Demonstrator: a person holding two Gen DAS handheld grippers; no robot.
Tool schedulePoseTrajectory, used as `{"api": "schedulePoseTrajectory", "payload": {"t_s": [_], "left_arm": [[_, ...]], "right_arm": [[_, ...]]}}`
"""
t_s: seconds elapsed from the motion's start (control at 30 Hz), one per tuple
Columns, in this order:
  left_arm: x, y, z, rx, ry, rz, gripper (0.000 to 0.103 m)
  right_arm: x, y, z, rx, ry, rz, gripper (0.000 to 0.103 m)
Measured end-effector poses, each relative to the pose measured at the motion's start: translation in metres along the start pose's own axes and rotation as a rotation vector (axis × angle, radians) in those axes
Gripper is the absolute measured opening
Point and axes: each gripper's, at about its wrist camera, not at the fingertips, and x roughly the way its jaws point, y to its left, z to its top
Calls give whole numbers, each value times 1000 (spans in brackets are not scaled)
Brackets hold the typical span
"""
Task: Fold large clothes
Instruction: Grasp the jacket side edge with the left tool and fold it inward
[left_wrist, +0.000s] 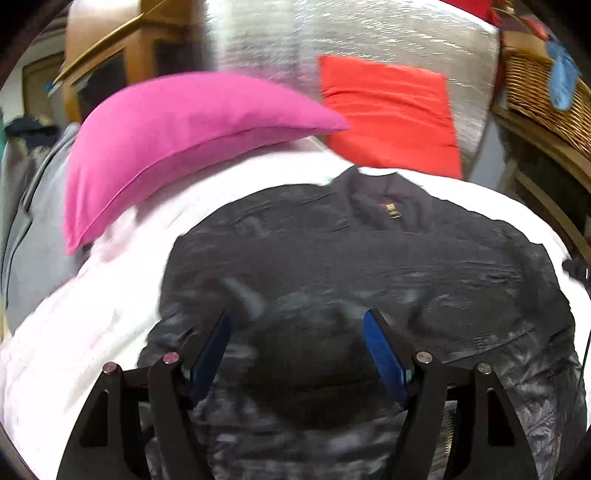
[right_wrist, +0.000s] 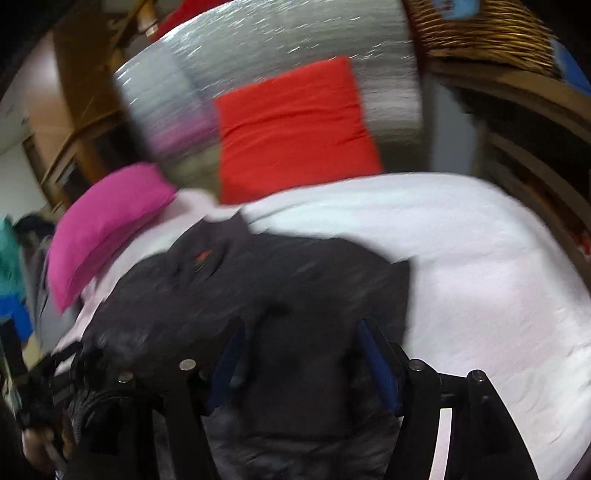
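A dark grey padded jacket (left_wrist: 369, 258) lies spread on a white bed sheet (left_wrist: 110, 302), collar toward the far end. It also shows in the right wrist view (right_wrist: 280, 284), where its right side looks folded in. My left gripper (left_wrist: 299, 325) is open, blue pads apart, just above the jacket's lower middle. My right gripper (right_wrist: 301, 332) is open above the jacket's lower part, holding nothing. Both views are blurred by motion.
A magenta pillow (left_wrist: 177, 136) lies at the far left of the bed and a red cushion (left_wrist: 391, 114) leans on a silver foil headboard (left_wrist: 369, 40). A wicker basket (left_wrist: 546, 99) on a wooden shelf stands right. The bed sheet also shows in the right wrist view (right_wrist: 480, 266).
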Motion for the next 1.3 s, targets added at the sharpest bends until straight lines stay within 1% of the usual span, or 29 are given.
{"api": "schedulePoseTrajectory", "payload": {"t_s": [0.07, 0.1, 0.13, 0.17, 0.2, 0.3, 0.33, 0.43, 0.47, 0.53, 0.57, 0.6, 0.63, 0.67, 0.7, 0.73, 0.77, 0.87, 0.97, 1.03, 1.1, 1.17, 1.23, 1.27, 1.3], "left_arm": [[11, 9, -5, -8, 41, 29, 75], [22, 12, -8, 2, 85, 42, 76], [32, 15, -12, -1, 120, 17, 77], [36, 19, -14, -12, 117, -5, 78], [37, 20, -14, -12, 111, -11, 79], [35, 20, -12, -9, 117, -8, 79], [28, 21, -9, -12, 110, -8, 79], [6, 26, -5, -27, 42, 14, 79], [4, 28, -5, -31, 33, 19, 79], [11, 31, -7, -38, 65, 20, 79], [18, 33, -9, -47, 90, 19, 79], [22, 34, -11, -52, 98, 17, 79], [25, 35, -12, -54, 99, 15, 79], [27, 35, -12, -53, 95, 18, 79], [27, 34, -13, -53, 94, 20, 79], [28, 34, -13, -51, 97, 23, 79], [29, 33, -13, -47, 97, 27, 79], [30, 33, -15, -46, 97, 30, 79], [29, 33, -13, -46, 102, 29, 79], [21, 35, -10, -53, 112, 21, 79], [6, 39, -10, -61, 104, 8, 79], [-15, 44, -13, -50, 90, 1, 79], [-39, 53, -20, -37, 57, 3, 79], [-52, 60, -26, -39, 50, 17, 79], [-62, 66, -31, -51, 45, 12, 79]], "right_arm": [[19, 12, -10, -41, 37, -27, 68], [37, 16, -17, -70, 89, -74, 68], [51, 15, -22, -78, 137, -92, 69], [57, 15, -25, -88, 130, -104, 70], [57, 18, -25, -105, 110, -122, 71], [57, 20, -20, -100, 127, -138, 72], [53, 22, -18, -91, 124, -136, 72], [34, 32, -11, -91, 54, -103, 73], [29, 37, -9, -96, 28, -88, 73], [30, 49, -6, -112, 7, -66, 74], [37, 53, -5, -121, 18, -65, 74], [47, 55, -6, -121, 44, -65, 75], [58, 57, -5, -124, 62, -73, 75], [71, 56, -8, -131, 91, -103, 75], [86, 54, -12, -130, 142, -123, 75], [92, 53, -13, -130, 160, -122, 75], [92, 53, -14, -136, 140, -120, 76], [90, 53, -13, -130, 152, -115, 76], [79, 50, -8, -107, 146, -91, 76], [62, 46, -9, -99, 138, -71, 76], [38, 41, -14, -89, 117, -43, 76], [2, 30, -27, -72, 98, -24, 76], [-30, 14, -41, -33, 81, 4, 77], [-46, 5, -51, -11, 79, 10, 78], [-59, -6, -61, 8, 82, 16, 78]]}}
